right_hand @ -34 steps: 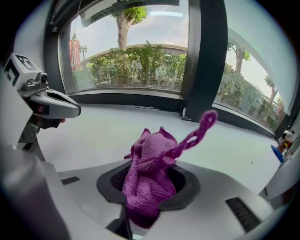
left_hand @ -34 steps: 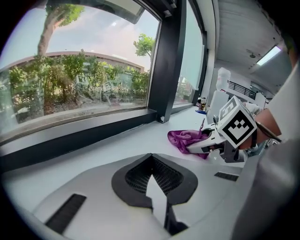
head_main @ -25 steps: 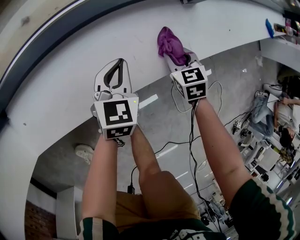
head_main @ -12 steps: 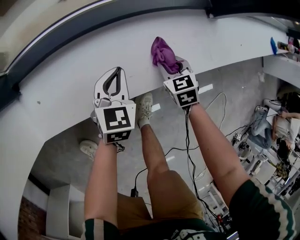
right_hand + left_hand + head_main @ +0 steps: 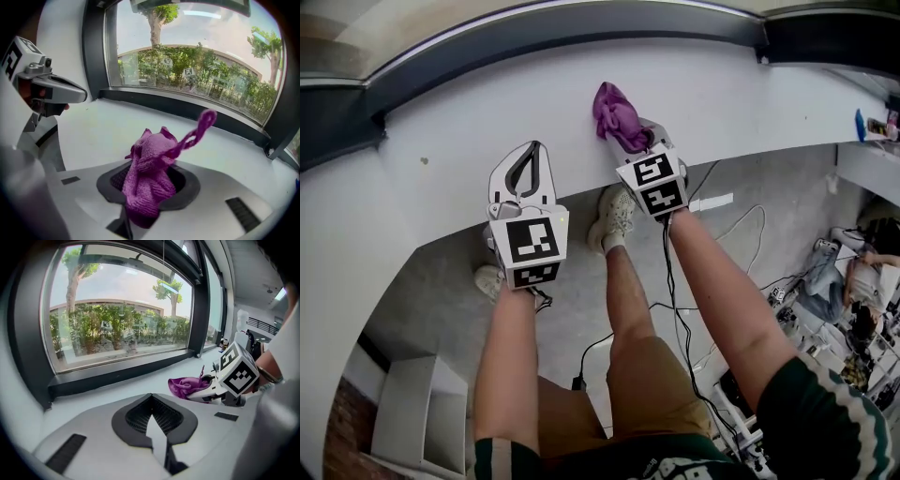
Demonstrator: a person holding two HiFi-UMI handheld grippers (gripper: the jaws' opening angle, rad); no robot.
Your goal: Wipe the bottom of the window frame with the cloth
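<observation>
A purple cloth (image 5: 617, 114) is bunched in my right gripper (image 5: 630, 132), which is shut on it over the white sill (image 5: 441, 187). In the right gripper view the cloth (image 5: 151, 180) fills the jaws, with one strand sticking up. The dark bottom of the window frame (image 5: 544, 37) runs along the sill's far edge, a short way beyond the cloth; in the right gripper view that frame (image 5: 187, 110) lies ahead. My left gripper (image 5: 535, 148) is shut and empty, to the left over the sill. From the left gripper (image 5: 152, 401) view, the cloth (image 5: 184, 385) sits to the right.
A dark upright frame post (image 5: 766, 31) stands at the far right of the window. A blue item (image 5: 861, 125) lies on the sill's right end. Below the sill are the person's shoes (image 5: 614, 217), cables (image 5: 675, 291), a white shelf unit (image 5: 408, 412) and clutter (image 5: 848, 300).
Both grippers have shifted left along the sill, the right one still shut on the cloth. More of the dark window frame shows at the top. The person's foot has stepped forward.
</observation>
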